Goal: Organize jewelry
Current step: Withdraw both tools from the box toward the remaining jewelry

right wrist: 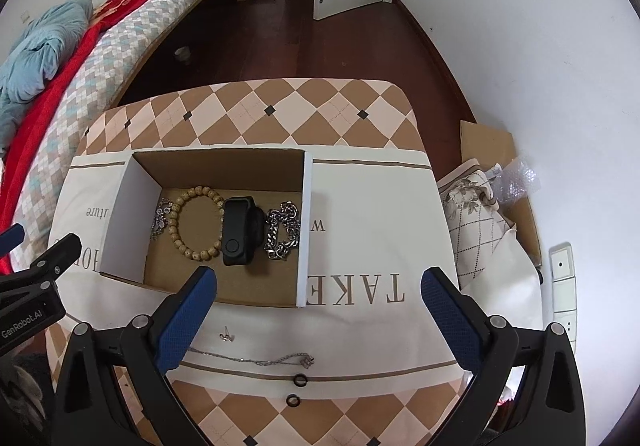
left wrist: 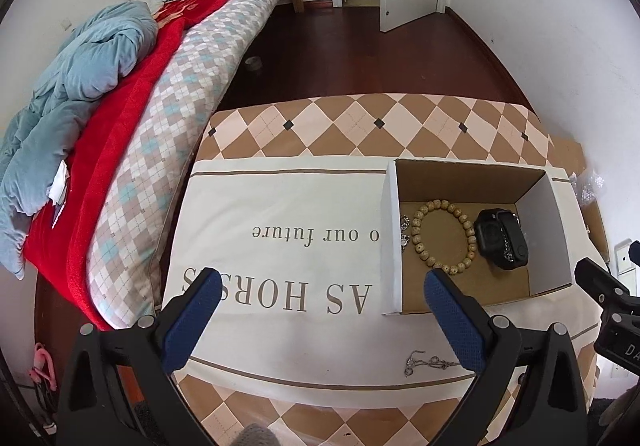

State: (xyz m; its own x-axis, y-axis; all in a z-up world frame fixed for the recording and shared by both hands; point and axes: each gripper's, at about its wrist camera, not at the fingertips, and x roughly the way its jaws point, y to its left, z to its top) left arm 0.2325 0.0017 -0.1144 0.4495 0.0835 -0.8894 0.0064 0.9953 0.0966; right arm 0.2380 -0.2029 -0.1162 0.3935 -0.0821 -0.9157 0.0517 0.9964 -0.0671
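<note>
Counter (right wrist: pixel 340 118): box (right wrist: pixel 304 230) past fingers holds bracelet (right wrist: pixel 196 222), watch (right wrist: pixel 240 230), chain (right wrist: pixel 282 230); necklace (right wrist: pixel 256 360), 2 rings (right wrist: pixel 300 379) left between right gripper (right wrist: pixel 318 322) fingers; both grippers, incl. left gripper (left wrist: pixel 320 322), spread, empty.

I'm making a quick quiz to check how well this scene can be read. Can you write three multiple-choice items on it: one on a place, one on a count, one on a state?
1. Where is the bead bracelet?
A. in the box
B. on the cloth
C. on the floor

2. How many small black rings lie in front of the box?
A. one
B. two
C. four

3. How is the right tool?
A. shut on the thin chain
B. open, holding nothing
C. shut on the watch

Key: 1 A, it lies on the box bottom beside the watch; 2 B, two lie near the cloth's edge; 3 B, its blue pads stand wide apart.
</note>
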